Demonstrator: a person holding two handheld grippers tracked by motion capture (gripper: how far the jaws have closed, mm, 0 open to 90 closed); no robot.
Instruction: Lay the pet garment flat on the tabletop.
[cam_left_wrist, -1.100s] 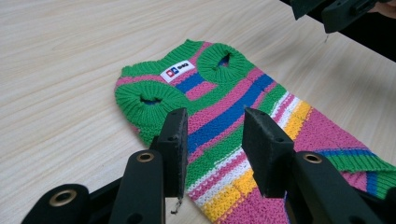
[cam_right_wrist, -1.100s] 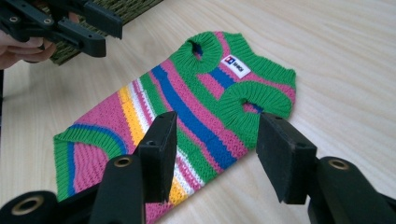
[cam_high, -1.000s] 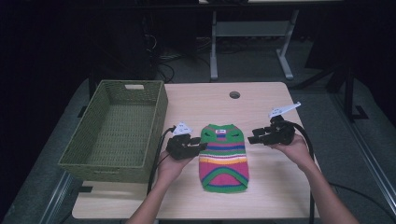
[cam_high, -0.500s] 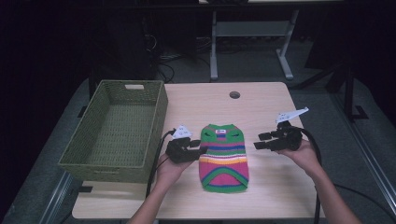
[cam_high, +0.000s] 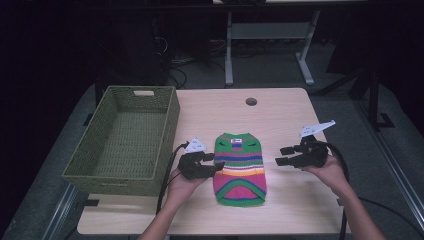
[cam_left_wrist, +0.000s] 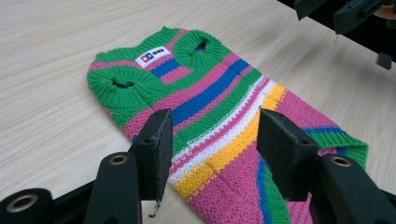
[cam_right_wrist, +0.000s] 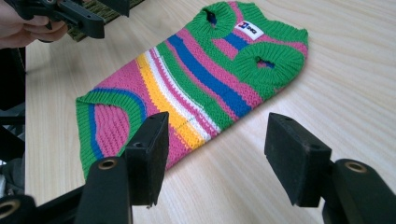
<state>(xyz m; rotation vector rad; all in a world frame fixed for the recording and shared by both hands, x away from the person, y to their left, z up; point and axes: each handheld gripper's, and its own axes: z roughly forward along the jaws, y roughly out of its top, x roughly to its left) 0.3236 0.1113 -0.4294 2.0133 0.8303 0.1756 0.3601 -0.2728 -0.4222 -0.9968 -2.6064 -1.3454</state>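
The right gripper (cam_high: 283, 157) has drawn back toward the right edge of the tabletop (cam_high: 285, 107) and now hangs well apart from the sweater (cam_high: 240, 167), where a second ago it sat close by the collar end. The left gripper (cam_high: 216, 166) has hardly shifted; it sits at the sweater's left side, jaws spread wide over the striped middle. The right one's jaws are spread too, holding nothing. The sweater lies flat in the middle of the tabletop, long axis running from the far edge toward the near one, collar at the far end. The basket (cam_high: 170, 120) stands along the left edge. The left gripper is clearly nearer, so I'd guess it takes hold first.
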